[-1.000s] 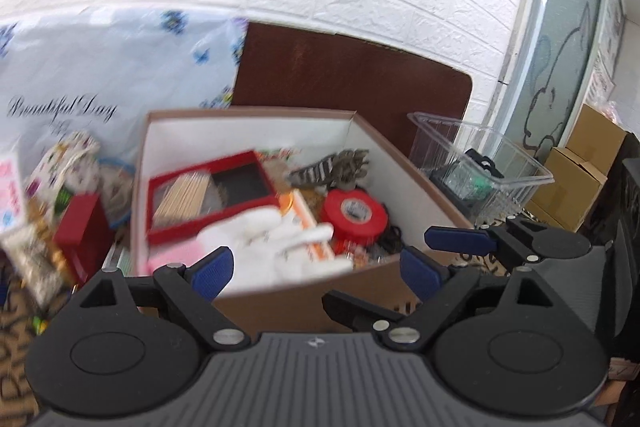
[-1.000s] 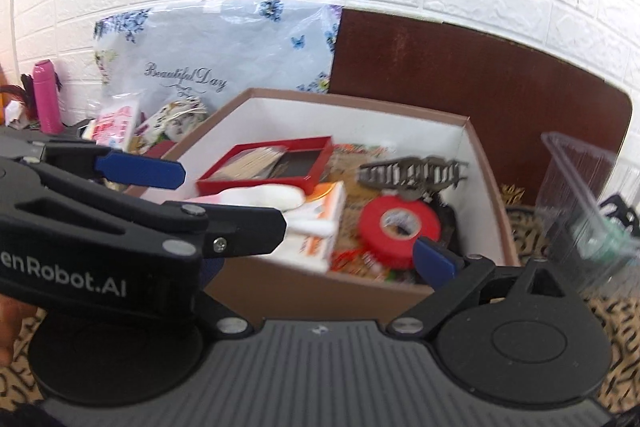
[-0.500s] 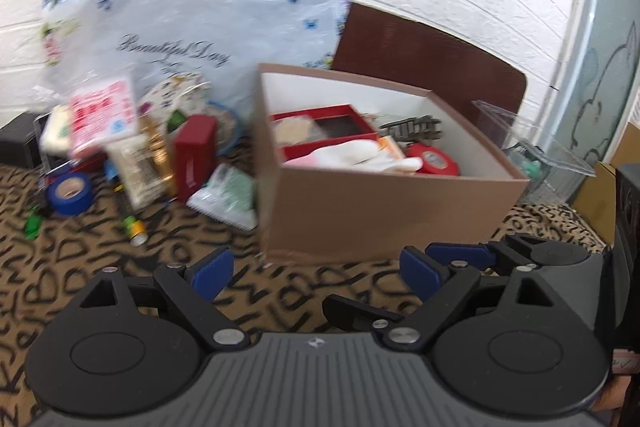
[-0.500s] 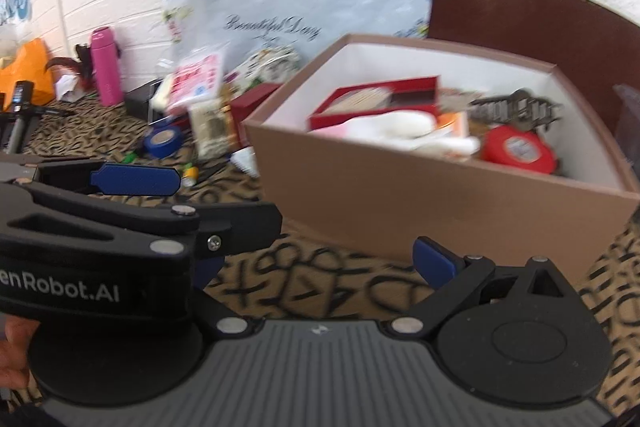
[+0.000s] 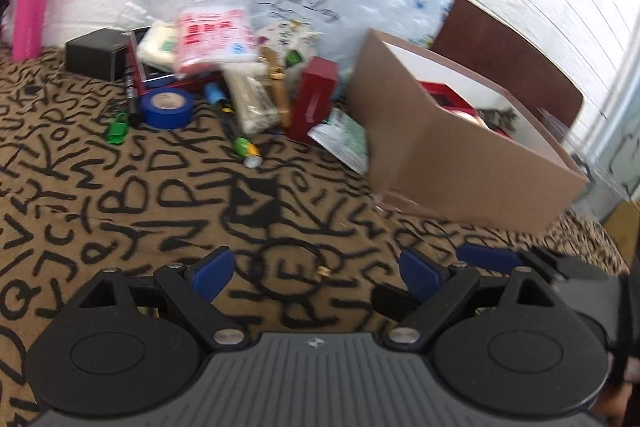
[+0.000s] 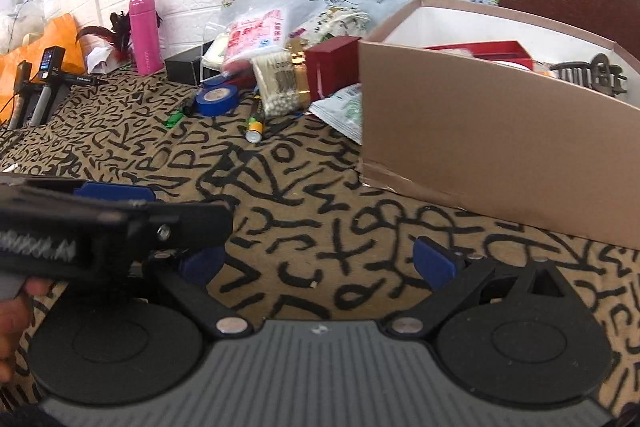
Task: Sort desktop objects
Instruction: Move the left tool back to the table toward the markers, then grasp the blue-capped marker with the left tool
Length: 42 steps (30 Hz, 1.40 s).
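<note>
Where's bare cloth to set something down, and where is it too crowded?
Free: the lettered cloth between the brown box, the blue tape roll and the grippers. A thin black ring lies there. Crowded: packets and small items from the black box to the red box.

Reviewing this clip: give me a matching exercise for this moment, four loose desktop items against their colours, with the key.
Items:
1. tape roll
2. bottle
3. small upright box
4. clip

Colours:
A. red
B. green
C. blue
D. pink

Pairs: 1-C, 2-D, 3-A, 4-B
</note>
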{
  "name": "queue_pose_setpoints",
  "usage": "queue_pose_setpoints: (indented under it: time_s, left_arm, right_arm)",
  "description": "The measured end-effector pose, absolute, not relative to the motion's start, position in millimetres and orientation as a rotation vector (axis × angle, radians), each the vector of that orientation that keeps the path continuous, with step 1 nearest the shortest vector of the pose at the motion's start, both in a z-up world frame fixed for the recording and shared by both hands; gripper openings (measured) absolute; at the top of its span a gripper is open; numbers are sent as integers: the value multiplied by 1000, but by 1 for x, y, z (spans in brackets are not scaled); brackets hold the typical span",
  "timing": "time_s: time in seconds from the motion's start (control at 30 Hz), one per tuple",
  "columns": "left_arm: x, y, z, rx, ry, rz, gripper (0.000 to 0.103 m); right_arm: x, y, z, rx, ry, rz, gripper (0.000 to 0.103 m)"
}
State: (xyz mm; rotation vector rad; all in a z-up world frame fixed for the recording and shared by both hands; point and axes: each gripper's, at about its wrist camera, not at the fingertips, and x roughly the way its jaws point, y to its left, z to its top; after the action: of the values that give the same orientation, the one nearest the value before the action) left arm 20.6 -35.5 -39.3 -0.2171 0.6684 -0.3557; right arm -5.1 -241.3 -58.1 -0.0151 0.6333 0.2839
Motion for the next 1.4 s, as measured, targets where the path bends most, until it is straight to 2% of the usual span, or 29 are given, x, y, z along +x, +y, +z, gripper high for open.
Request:
queue_pose_setpoints:
  time_s: [0.2,0.43,0.5,0.6,0.77,0.87,0.9,1.1,1.27,1.3,1.33,1.4]
  left_arm:
    - [38,-16,-38,-238,659,-339,90]
    - [62,11,-40,-268,658,-299,77]
    - [67,18,-41,-274,662,-292,76]
    - [79,22,-41,-279,664,-290,71]
    - [105,11,-43,-264,660,-339,64]
    - [124,2,-48,-272,683,-351,59]
    - [131,-1,-50,-276,690,-348,55]
    - [161,-10,-58,-292,695,-277,43]
    - [178,-17,-56,-278,695,-245,38]
    - [180,-19,-56,-268,695,-241,33]
    - [182,-21,-56,-255,695,-239,25]
    - [181,-21,-57,-242,694,-240,23]
  right_arm:
    - [2,-232,-57,-8,598,315,98]
    - [20,-215,-53,9,570,353,97]
    - [24,-208,-54,-9,571,365,95]
    - [28,-198,-58,-36,581,391,83]
    - [29,-183,-67,-92,612,419,56]
    - [29,-181,-70,-107,625,418,32]
    - [28,-181,-71,-109,631,419,32]
    - [24,-183,-71,-120,647,434,7]
    - [21,-183,-72,-119,649,439,5]
    - [20,-183,-72,-117,648,438,4]
    - [20,-183,-71,-114,647,438,4]
    - [19,-184,-70,-110,647,438,4]
